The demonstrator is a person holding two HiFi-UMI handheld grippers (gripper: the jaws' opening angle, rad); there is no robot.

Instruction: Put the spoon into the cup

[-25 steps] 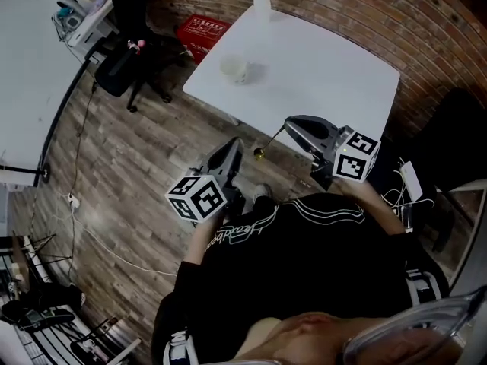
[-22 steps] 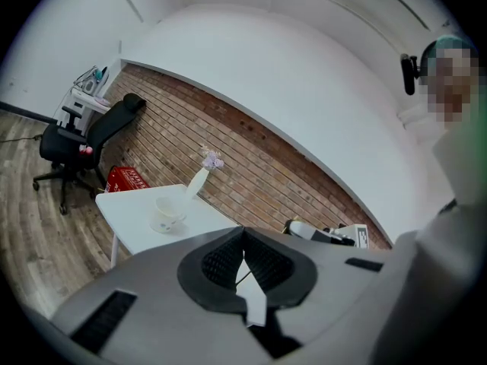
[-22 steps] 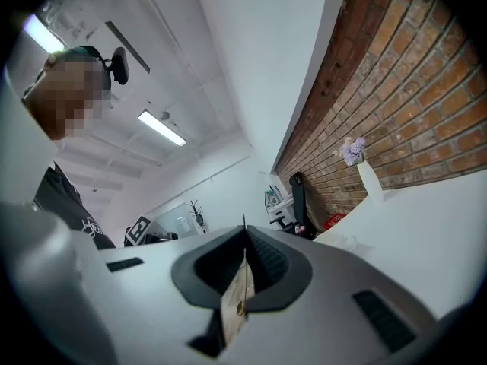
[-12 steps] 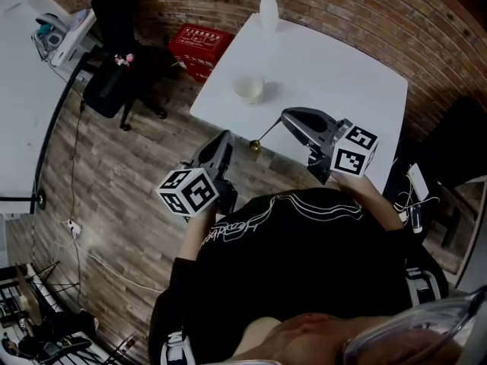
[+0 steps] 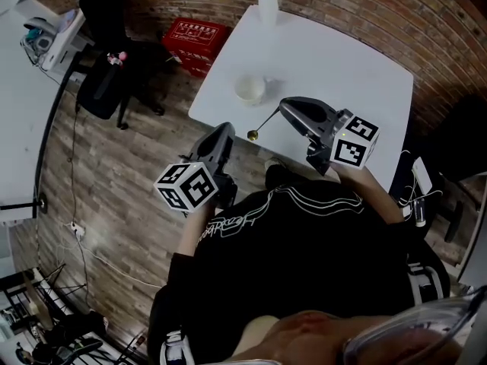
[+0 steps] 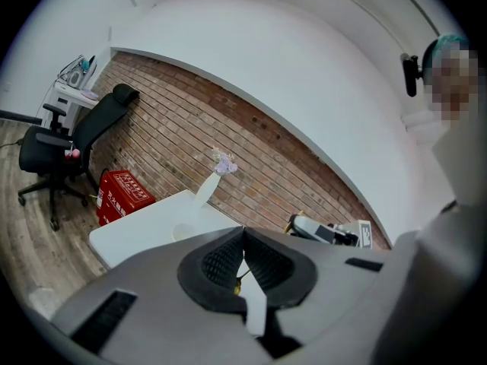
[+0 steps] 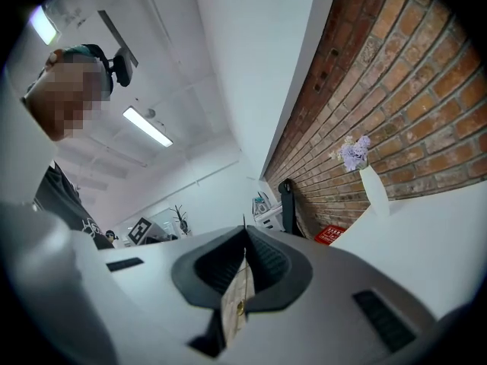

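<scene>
Spoon (image 5: 265,123), pinched by its handle tip in the shut right claw (image 5: 284,109), might have swivelled and missed the cup (image 5: 249,89); left claw (image 5: 226,131) was closed, empty.

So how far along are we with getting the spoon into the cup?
Done: the spoon is off the table, clamped by its handle in the right gripper. In hand: it hangs by the table's near edge, short of the cup. Left to do: carry it over the cup and release. The left gripper is shut and empty.
</scene>
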